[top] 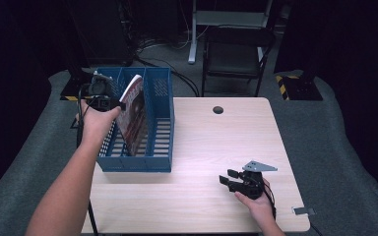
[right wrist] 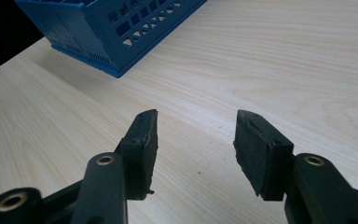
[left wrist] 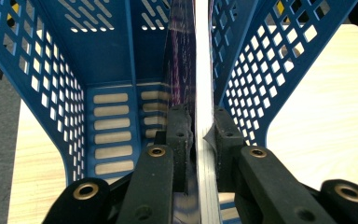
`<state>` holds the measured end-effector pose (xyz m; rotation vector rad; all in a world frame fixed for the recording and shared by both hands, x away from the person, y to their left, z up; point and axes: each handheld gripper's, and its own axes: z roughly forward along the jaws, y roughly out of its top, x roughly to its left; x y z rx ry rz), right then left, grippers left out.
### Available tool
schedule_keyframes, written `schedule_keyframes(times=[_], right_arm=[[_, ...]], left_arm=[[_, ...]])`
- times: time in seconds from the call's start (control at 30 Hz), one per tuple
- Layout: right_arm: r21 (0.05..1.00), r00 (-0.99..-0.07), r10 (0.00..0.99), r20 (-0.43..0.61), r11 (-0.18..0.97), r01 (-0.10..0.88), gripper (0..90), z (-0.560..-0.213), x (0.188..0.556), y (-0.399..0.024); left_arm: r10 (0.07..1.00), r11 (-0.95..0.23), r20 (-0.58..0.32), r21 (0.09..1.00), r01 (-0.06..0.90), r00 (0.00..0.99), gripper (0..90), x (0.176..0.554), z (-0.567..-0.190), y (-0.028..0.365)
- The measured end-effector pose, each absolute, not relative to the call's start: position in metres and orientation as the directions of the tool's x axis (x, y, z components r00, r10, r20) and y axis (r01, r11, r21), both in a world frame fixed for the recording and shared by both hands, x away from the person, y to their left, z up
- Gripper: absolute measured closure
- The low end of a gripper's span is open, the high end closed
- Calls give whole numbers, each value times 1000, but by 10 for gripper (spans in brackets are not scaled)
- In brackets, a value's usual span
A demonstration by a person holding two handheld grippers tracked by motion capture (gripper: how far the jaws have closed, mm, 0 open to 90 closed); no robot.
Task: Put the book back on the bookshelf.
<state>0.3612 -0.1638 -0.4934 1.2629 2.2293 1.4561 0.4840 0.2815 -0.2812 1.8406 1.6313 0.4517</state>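
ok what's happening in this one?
A person is putting a book into a blue file rack at the left of the wooden table. The left gripper is clamped on the book's edge, holding it tilted in the rack's middle slot, above the slatted bottom. The right gripper rests open over bare tabletop near the front right, holding nothing.

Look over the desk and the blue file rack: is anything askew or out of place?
Only the book: it leans tilted in the blue rack, clamped by the left gripper. Nothing else stands out.
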Motion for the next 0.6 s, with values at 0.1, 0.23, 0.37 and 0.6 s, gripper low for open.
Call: schedule_keyframes(times=[0.1, 0.23, 0.37, 0.6], right_arm=[[823, -617, 737, 275, 151, 547, 490, -493, 361, -164], [824, -617, 738, 274, 150, 547, 490, -493, 361, -164], [825, -617, 738, 274, 149, 545, 490, -493, 361, -165], [824, -617, 738, 274, 150, 546, 490, -493, 361, -164]], left_arm=[[979, -35, -130, 657, 753, 159, 829, 484, -281, 281], [982, -51, -106, 655, 754, 158, 836, 484, -280, 281], [983, -57, -96, 655, 754, 157, 838, 484, -280, 280], [986, -57, -83, 656, 753, 147, 840, 488, -279, 281]])
